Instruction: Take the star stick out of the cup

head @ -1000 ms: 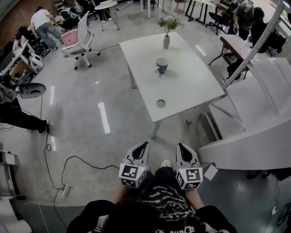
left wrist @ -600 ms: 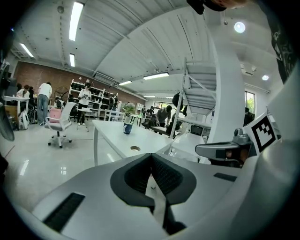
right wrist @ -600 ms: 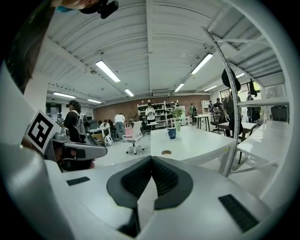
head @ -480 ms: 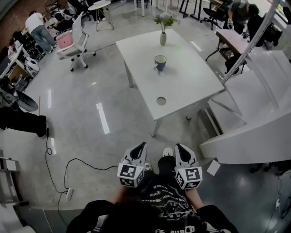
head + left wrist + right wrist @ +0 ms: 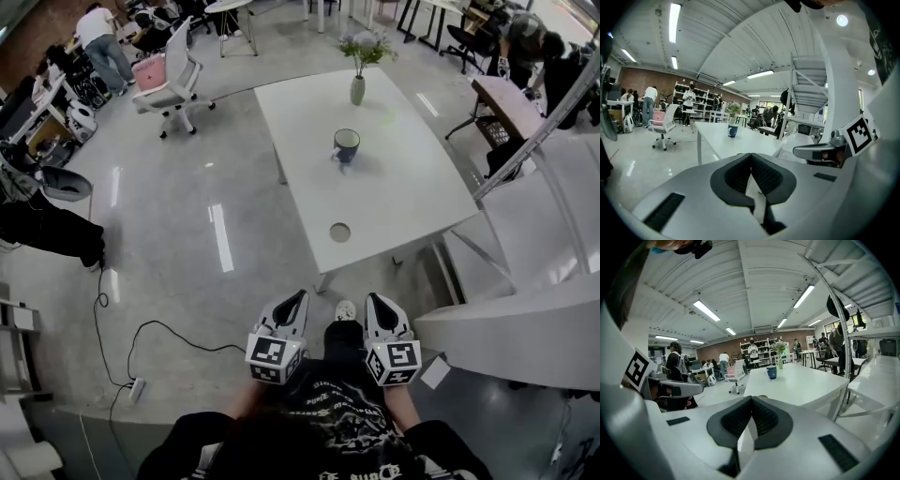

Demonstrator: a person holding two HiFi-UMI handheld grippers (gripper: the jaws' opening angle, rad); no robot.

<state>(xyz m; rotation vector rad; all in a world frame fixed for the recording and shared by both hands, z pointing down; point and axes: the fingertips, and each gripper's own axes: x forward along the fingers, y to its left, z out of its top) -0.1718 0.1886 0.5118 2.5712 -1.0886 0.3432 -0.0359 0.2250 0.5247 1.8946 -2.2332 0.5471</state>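
A dark blue cup (image 5: 346,145) stands on the white table (image 5: 394,202), well ahead of me; it shows too in the left gripper view (image 5: 732,130) and the right gripper view (image 5: 771,372). No star stick can be made out in it from here. My left gripper (image 5: 297,299) and right gripper (image 5: 373,301) are held side by side close to my body, over the floor short of the table's near corner. Both are shut with nothing between the pads (image 5: 765,173) (image 5: 765,417).
A vase of flowers (image 5: 357,88) stands behind the cup, and a round disc (image 5: 339,232) lies near the table's front edge. A white staircase (image 5: 525,253) runs along the right. An office chair (image 5: 175,81), a floor cable with power strip (image 5: 137,388) and people lie left and back.
The head view has shifted, so the table now sits slightly lower and further right in the frame. Both grippers stay shut in the same place by my body.
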